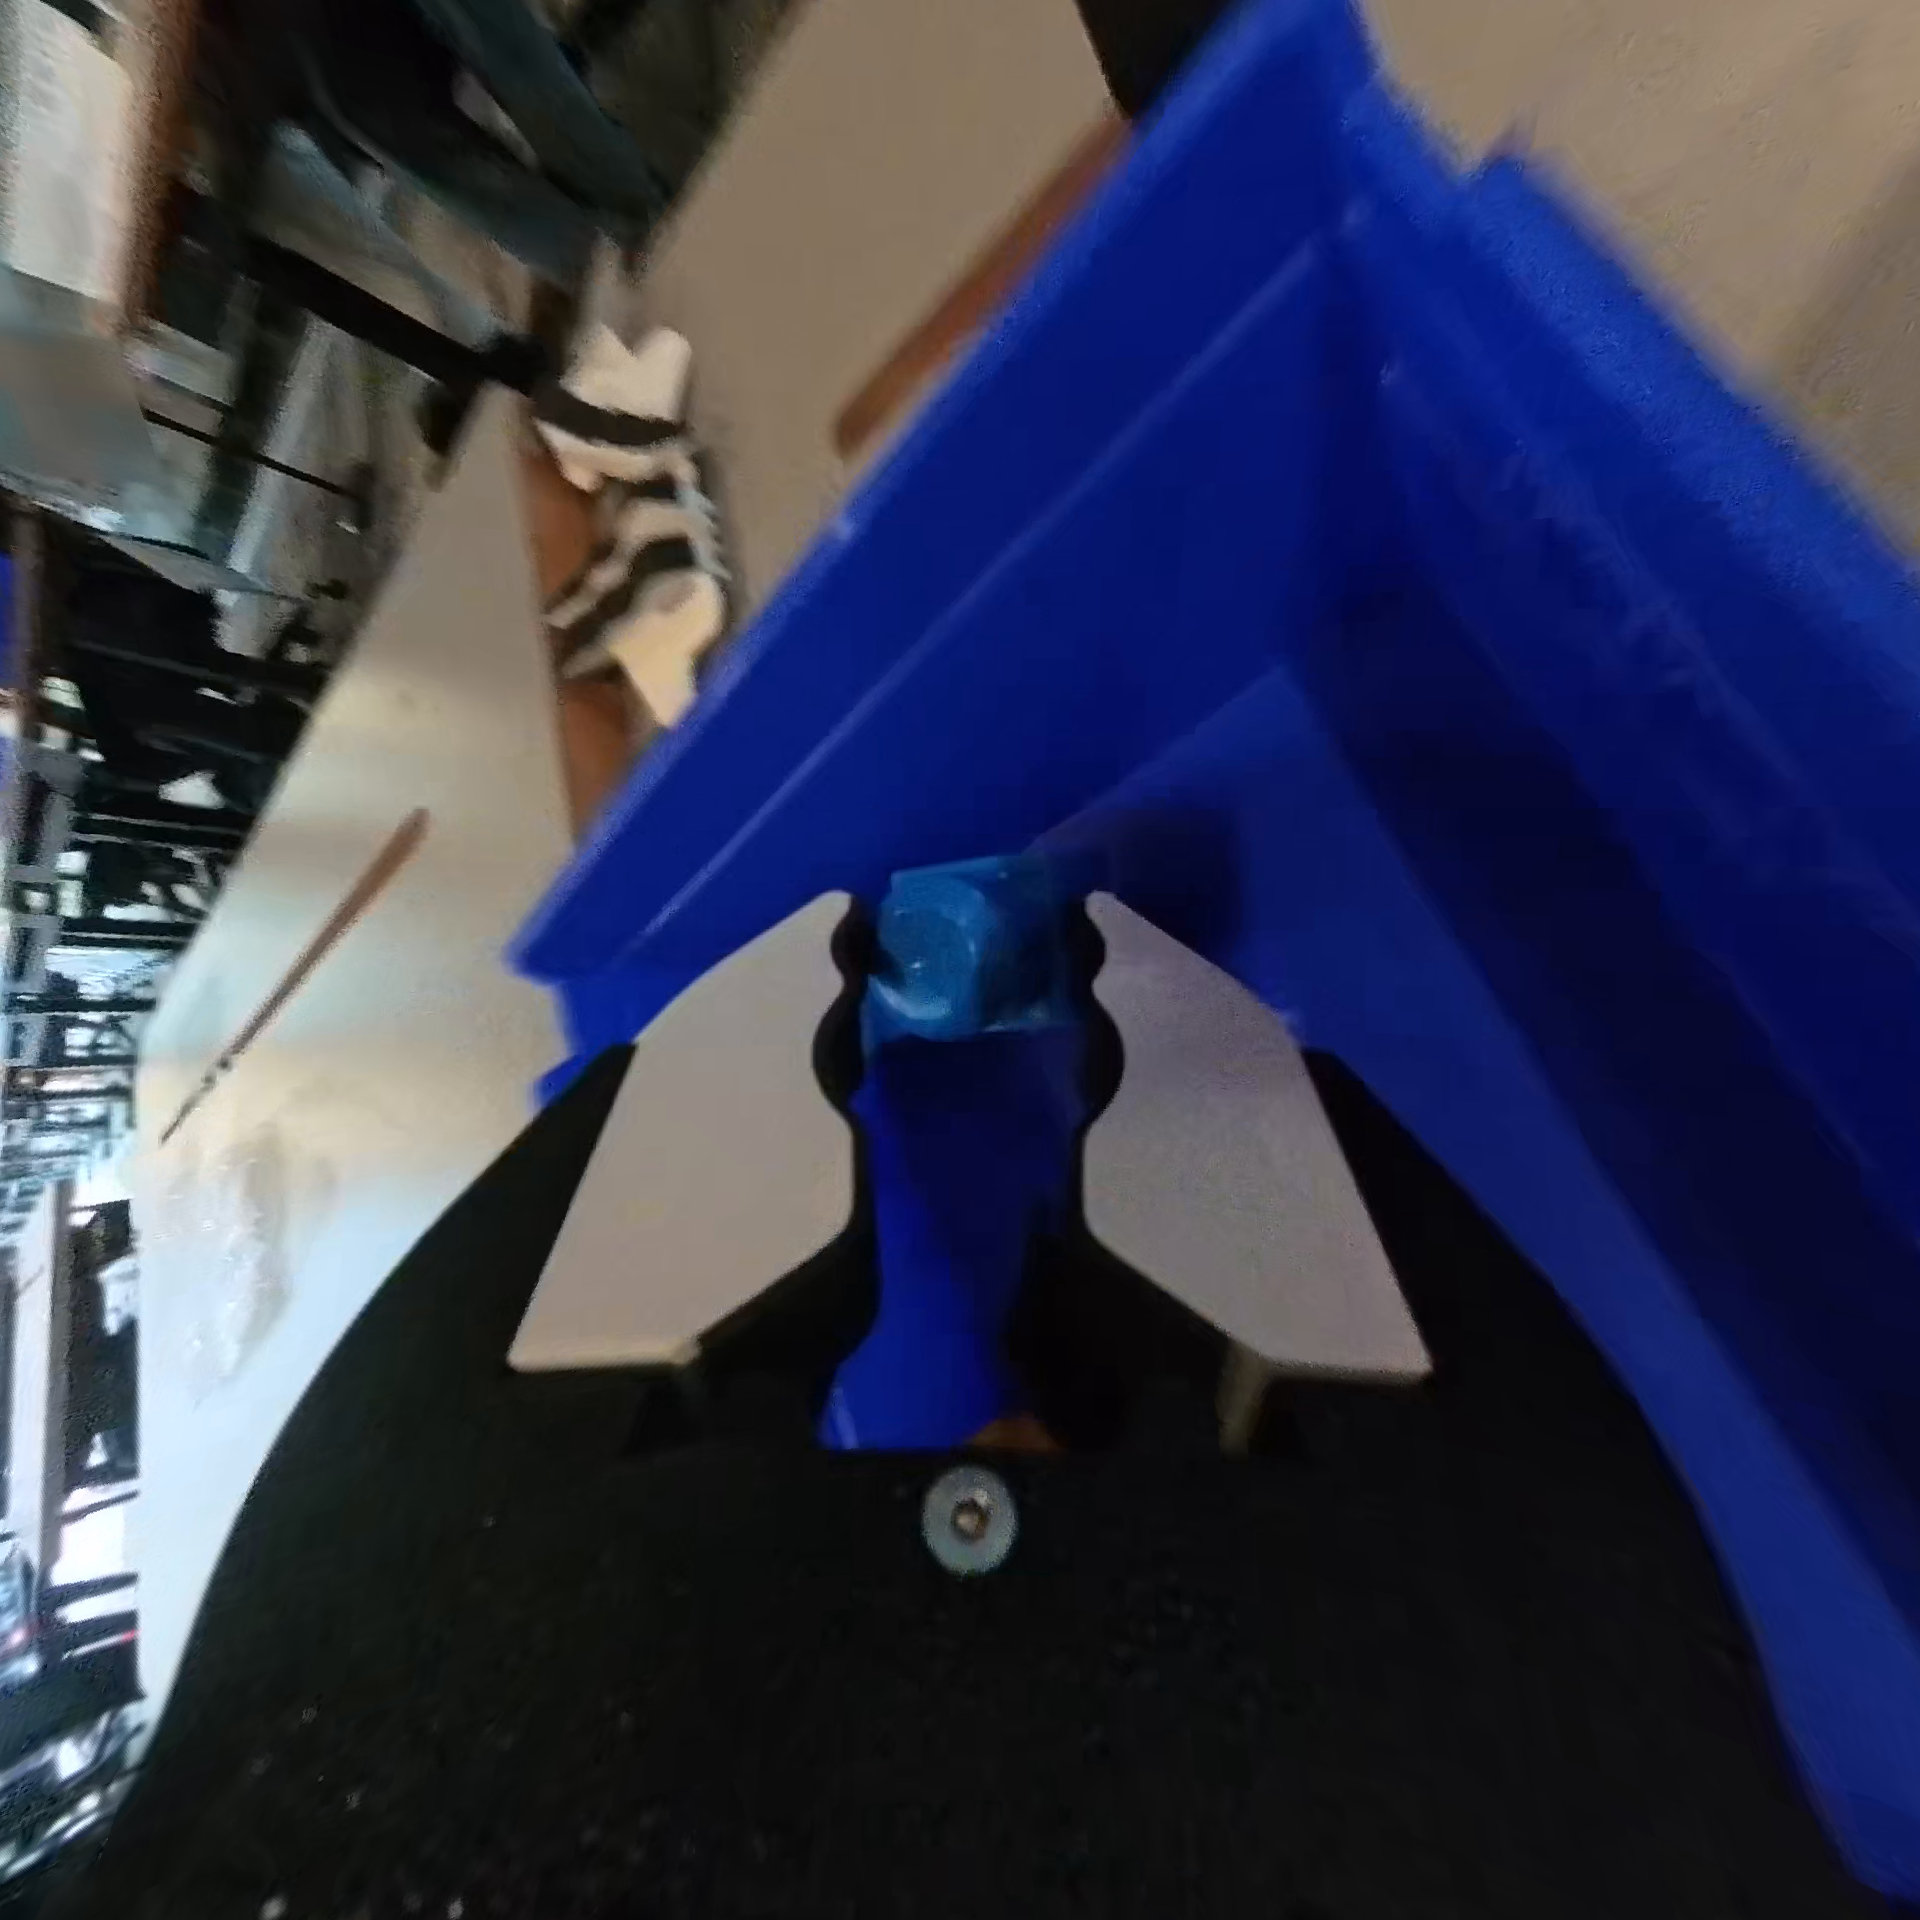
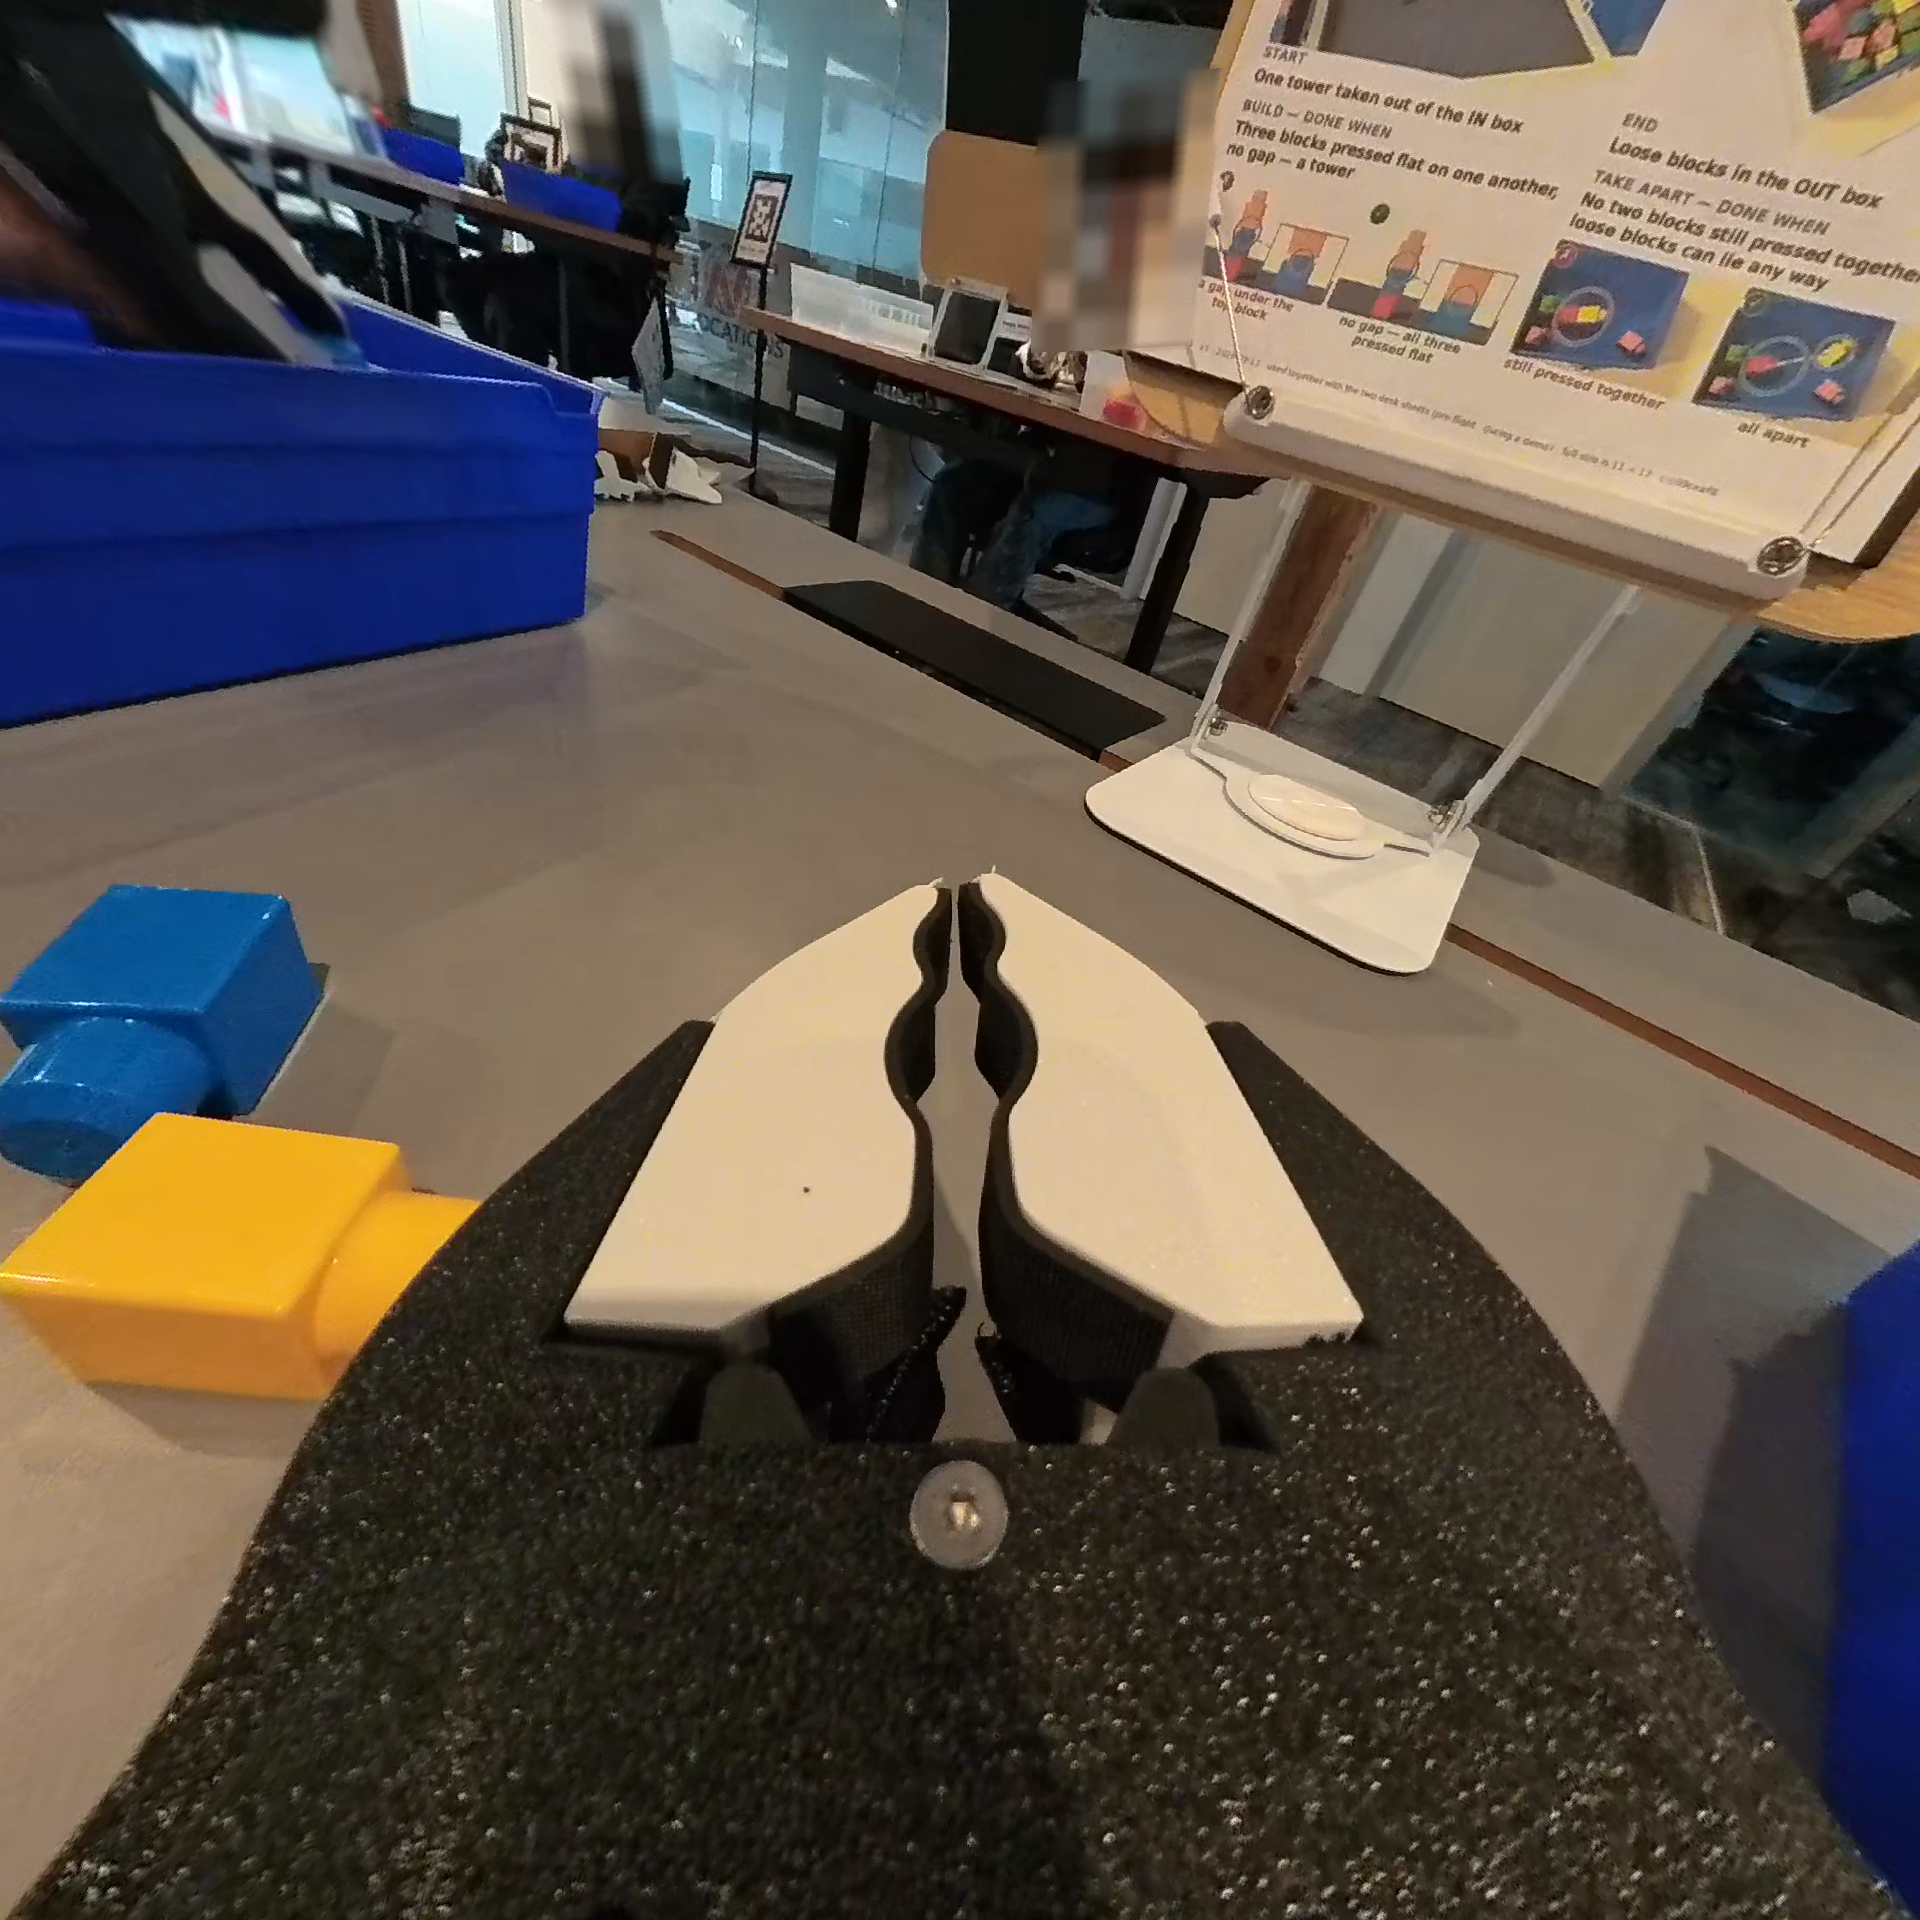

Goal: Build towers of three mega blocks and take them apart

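Observation:
In the blurred left wrist view, my left gripper (image 1: 966, 935) is shut on a blue block (image 1: 951, 977). The block's lighter end shows at the fingertips and its darker length runs back between the pads. The gripper is close against the corner of a big blue bin (image 1: 1351, 540). My right gripper (image 2: 954, 894) is shut and empty, low over the grey table (image 2: 623, 790). To its left a blue block (image 2: 156, 997) and a yellow block (image 2: 208, 1247) lie on their sides next to each other.
A blue bin (image 2: 291, 520) stands at the far left of the table, with a black object (image 2: 156, 208) rising from it. A white stand (image 2: 1299, 852) holds an instruction sheet (image 2: 1558, 260) at the right. A blue edge (image 2: 1881, 1558) shows at the near right. Tip to tip, the grippers are about 45 cm apart.

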The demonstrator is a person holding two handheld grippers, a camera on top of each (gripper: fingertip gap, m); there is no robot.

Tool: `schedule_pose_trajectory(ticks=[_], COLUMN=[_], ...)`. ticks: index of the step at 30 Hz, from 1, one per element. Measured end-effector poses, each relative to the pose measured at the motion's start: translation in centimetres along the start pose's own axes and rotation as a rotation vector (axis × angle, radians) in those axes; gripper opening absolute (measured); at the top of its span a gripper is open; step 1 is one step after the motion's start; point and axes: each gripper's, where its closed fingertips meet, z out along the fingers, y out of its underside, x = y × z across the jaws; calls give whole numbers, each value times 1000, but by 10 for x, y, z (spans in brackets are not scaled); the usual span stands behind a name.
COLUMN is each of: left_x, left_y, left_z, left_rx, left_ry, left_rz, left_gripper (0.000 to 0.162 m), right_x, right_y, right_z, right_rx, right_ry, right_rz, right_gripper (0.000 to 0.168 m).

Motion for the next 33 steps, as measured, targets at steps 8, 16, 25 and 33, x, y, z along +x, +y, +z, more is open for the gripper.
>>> schedule_pose_trajectory(ticks=[8,16,25,33], left_x=[74,262,329,281], left_y=[-92,-111,-123,-110], left_z=[-168,-193,-174,-189], left_rx=[442,472,457,540], left_ry=[122,506,647,620], left_rz=[87,478,611,753], left_gripper=[36,36,37,80], right_x=[3,14,15,15], right_y=[-1,-2,-1,-2], right_z=[1,0,1,1], right_rx=[7,24,21,26], right_ry=[14,56,69,73], right_rz=[28,63,52,54], right_gripper=[1,1,1,1])
